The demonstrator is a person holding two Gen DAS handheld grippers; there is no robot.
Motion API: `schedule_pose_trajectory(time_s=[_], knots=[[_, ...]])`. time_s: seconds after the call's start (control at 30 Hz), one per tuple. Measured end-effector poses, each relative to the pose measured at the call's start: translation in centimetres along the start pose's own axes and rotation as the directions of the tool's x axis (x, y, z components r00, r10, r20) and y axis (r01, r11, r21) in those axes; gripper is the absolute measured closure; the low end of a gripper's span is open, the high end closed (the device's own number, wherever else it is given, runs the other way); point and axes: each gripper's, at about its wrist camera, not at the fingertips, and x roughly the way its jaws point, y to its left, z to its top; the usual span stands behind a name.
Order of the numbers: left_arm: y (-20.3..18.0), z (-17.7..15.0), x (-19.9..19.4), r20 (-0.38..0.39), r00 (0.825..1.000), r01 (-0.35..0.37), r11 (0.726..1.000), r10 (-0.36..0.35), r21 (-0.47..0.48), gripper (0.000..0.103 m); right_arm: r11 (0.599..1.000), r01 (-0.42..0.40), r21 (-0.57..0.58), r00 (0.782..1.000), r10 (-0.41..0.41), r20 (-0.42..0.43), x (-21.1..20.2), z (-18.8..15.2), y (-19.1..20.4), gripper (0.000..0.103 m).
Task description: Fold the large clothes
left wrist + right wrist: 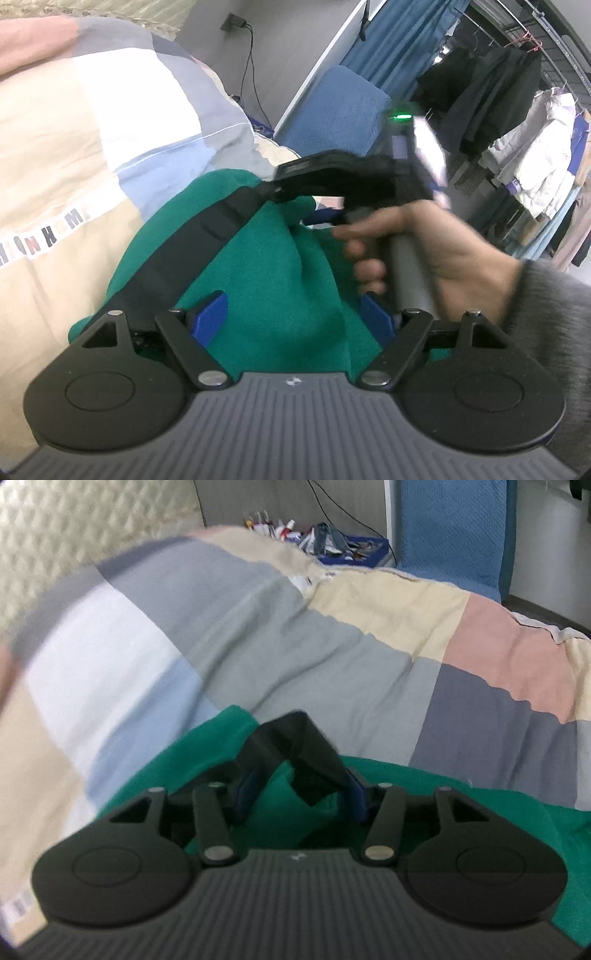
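Green knit garment point(266, 266), thick and fleecy, lying bunched on a bed directly under both tools; a black strap or trim point(192, 243) runs across it in the left wrist view, and its outline is hidden under the tools. Progress, as judged: early or middle stage, since the cloth sits in soft humps with no flat, squared fold visible; smoothing and folding appear to remain. Left tool point(291, 317): blue pads spread wide over the green cloth, pressing on nothing. Right tool point(299, 794): jaws partly apart, a loop of the black strap rising between them; whether the pads pinch it cannot be told through the blur. A hand point(424, 254) in a grey sleeve holds the right tool's handle just beyond the left one. Surface: patchwork duvet point(332, 646) in grey, cream, pink, white and pale blue, with a lettered band on the left. Room: quilted headboard point(74, 535) at far left, blue crate of clutter point(347, 550) far centre, blue curtain point(454, 531), clothes rack with hung coats point(517, 122) at far right, cable on the wall.
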Motion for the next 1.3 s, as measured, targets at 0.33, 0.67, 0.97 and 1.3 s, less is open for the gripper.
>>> schedule_pose_trajectory(time_s=[0.33,0.67,0.97,1.3], knots=[[-0.7,-0.2,-1.4,0.01,1.0,0.013,1.0,-0.013,-0.005,0.02,0.999,-0.026,0.04,0.996,0.022,0.09,-15.4,-5.4,-4.8,0.036],[-3.8,-1.7,-5.5,-0.05,0.998,0.035,0.999,-0.036,-0.028,0.02,0.936,-0.012,0.353,0.99,-0.037,0.133,-27.5,-17.5,-12.8,0.036],[-1.3,-3.9,-3.8,-0.259,0.961,-0.001,0.939,-0.093,-0.344,0.019,0.698,-0.195,0.689,0.98,0.107,0.168,-26.9,-24.3,-18.2,0.018],[3.8,-5.2,-0.2,-0.199,0.971,-0.013,0.795,-0.135,-0.606,0.017,0.451,-0.245,0.858,0.969,0.085,0.232,-21.8,-26.5,-22.1,0.018]])
